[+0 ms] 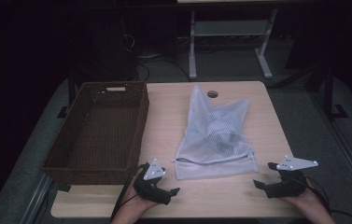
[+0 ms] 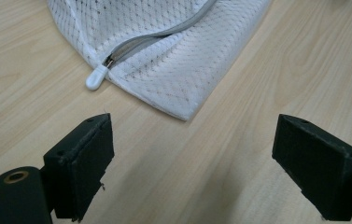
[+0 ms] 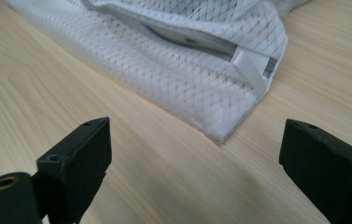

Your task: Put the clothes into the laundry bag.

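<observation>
A white mesh laundry bag lies flat in the middle of the wooden table, zipped edge toward me. My left gripper rests near the table's front edge, just short of the bag's left corner, jaws wide apart and empty. In the left gripper view the bag's corner and its white zipper pull lie just ahead of the left gripper. My right gripper stands open by the bag's right corner. In the right gripper view the bag's corner with a white fabric tab lies ahead of the right gripper.
A dark wicker basket stands at the table's left, beside the bag. A round cable hole sits near the far edge. Beyond the table, metal desk legs stand on a dark floor.
</observation>
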